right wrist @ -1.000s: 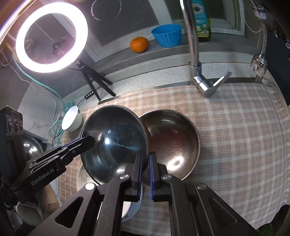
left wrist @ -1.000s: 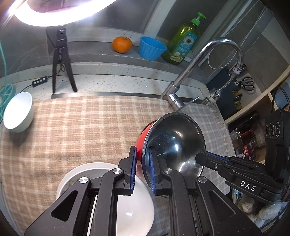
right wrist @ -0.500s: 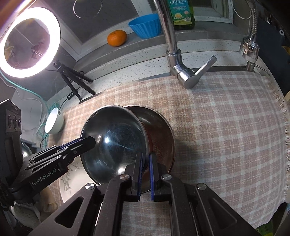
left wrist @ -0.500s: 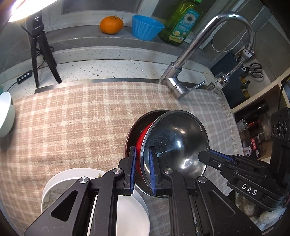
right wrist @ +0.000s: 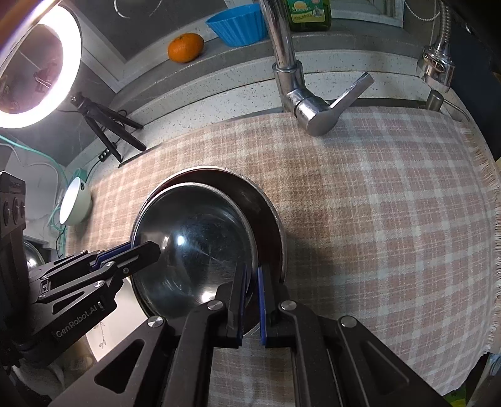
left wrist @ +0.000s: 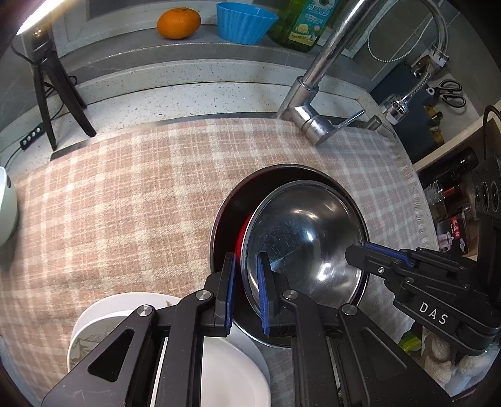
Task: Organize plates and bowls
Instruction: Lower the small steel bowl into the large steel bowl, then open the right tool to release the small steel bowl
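A steel bowl with a red outside hangs tilted, partly inside a larger steel bowl that rests on the plaid cloth. My left gripper is shut on one side of its rim. Shut on the opposite side of the rim is my right gripper. White plates lie stacked under my left gripper, near the cloth's front edge. A small white bowl stands at the cloth's far left.
A chrome faucet rises behind the cloth. On the ledge behind it sit an orange, a blue ribbed cup and a green soap bottle. A ring light on a tripod stands back left.
Both grippers have come down with the red-sided steel bowl. It hung beside and above the larger bowl before; now it sits partly inside it.
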A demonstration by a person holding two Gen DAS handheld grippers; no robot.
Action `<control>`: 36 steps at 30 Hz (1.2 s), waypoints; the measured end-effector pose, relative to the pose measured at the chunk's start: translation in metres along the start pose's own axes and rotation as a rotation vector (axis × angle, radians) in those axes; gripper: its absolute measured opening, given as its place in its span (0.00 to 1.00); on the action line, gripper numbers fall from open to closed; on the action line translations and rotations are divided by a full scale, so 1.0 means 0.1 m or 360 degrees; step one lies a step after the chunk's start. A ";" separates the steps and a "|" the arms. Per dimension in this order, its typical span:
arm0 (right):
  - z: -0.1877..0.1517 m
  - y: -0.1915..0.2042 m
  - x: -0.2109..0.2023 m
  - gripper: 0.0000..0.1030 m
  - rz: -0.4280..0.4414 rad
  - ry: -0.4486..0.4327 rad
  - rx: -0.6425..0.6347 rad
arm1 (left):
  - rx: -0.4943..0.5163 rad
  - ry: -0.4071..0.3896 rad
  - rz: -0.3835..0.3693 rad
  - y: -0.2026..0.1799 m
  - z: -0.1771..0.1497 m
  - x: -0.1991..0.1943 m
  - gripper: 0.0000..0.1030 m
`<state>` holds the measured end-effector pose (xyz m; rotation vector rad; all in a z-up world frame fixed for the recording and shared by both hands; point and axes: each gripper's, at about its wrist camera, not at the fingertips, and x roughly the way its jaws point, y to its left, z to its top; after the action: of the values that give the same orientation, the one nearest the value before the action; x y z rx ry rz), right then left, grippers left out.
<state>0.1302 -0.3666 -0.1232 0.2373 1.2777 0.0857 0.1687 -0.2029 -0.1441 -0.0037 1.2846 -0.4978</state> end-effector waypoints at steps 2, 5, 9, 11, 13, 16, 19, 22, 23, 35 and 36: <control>0.00 0.01 0.02 0.06 -0.0006 0.0009 -0.0001 | 0.0004 0.0004 0.0012 0.00 0.01 0.01 0.11; 0.01 0.02 0.06 0.06 -0.0012 0.0018 0.0003 | 0.0010 0.0001 0.0023 0.00 0.02 0.02 0.11; 0.02 0.02 0.06 0.06 -0.0027 0.0018 0.0001 | 0.0026 0.0007 0.0032 -0.01 0.03 0.04 0.11; 0.04 0.01 0.06 0.09 -0.0028 0.0024 -0.0001 | 0.0032 0.0016 0.0028 -0.02 0.03 0.04 0.11; 0.03 0.01 0.06 0.09 -0.0038 0.0027 0.0000 | 0.0034 0.0021 0.0021 -0.03 0.03 0.05 0.11; 0.04 0.02 0.07 0.10 -0.0034 0.0037 0.0006 | 0.0045 0.0017 0.0026 -0.04 0.02 0.04 0.11; 0.05 0.02 0.07 0.14 -0.0032 0.0040 0.0006 | 0.0045 0.0009 0.0022 -0.05 0.02 0.03 0.16; 0.05 0.04 0.06 0.17 -0.0036 0.0031 0.0000 | 0.0052 0.0000 0.0025 -0.05 0.02 0.02 0.16; 0.04 0.04 0.06 0.17 -0.0037 0.0027 -0.0003 | 0.0052 -0.0007 0.0027 -0.05 0.02 0.01 0.16; -0.01 0.10 -0.14 0.25 -0.0093 -0.0091 -0.0062 | 0.0067 -0.0153 0.0049 -0.05 -0.05 -0.30 0.17; -0.01 0.10 -0.18 0.25 -0.0096 -0.0108 -0.0067 | 0.0075 -0.0175 0.0050 -0.05 -0.06 -0.35 0.17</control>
<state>0.1248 -0.3601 -0.1047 0.1642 1.2131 0.0527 0.1546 -0.1933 -0.1124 0.0278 1.1633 -0.4944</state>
